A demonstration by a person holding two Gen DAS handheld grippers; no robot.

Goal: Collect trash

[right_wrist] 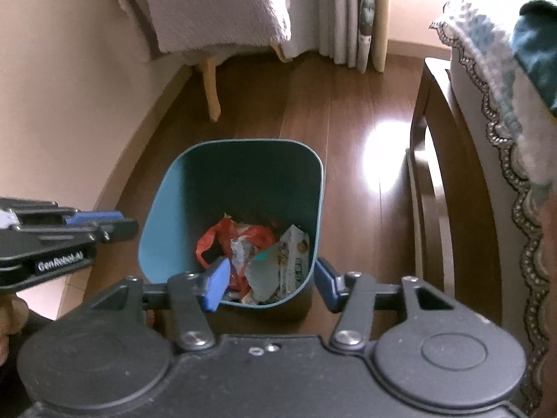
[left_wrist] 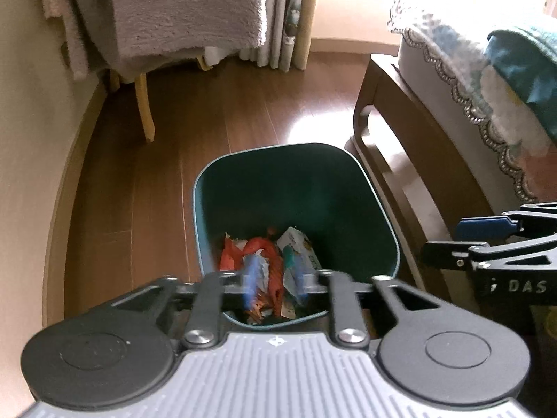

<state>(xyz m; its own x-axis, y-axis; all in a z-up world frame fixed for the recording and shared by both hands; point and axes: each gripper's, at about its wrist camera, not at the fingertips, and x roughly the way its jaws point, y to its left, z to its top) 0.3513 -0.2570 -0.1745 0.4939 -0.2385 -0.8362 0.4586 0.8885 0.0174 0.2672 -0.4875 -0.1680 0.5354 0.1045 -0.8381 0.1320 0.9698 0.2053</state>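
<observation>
A dark teal bin (left_wrist: 296,147) stands on the wooden floor, and both wrist views look down into it. At its bottom lie a red plastic bag (left_wrist: 261,249) and a white and green wrapper (left_wrist: 300,244), the same red bag (right_wrist: 212,240) and wrapper (right_wrist: 296,249) showing in the right wrist view. My left gripper (left_wrist: 276,281) hangs over the bin's near rim, its blurred blue pads apart with nothing between them. My right gripper (right_wrist: 271,284) is also above the near rim, open wide and empty. Each gripper shows in the other's view: the right gripper (left_wrist: 466,240), the left gripper (right_wrist: 101,223).
A dark wooden frame (left_wrist: 393,146) under a lace-edged cloth (left_wrist: 452,69) stands just right of the bin. A chair with pale wooden legs (left_wrist: 144,104) and a draped towel (left_wrist: 195,7) is at the back left, beside curtains (left_wrist: 282,17). A beige wall (left_wrist: 38,122) runs along the left.
</observation>
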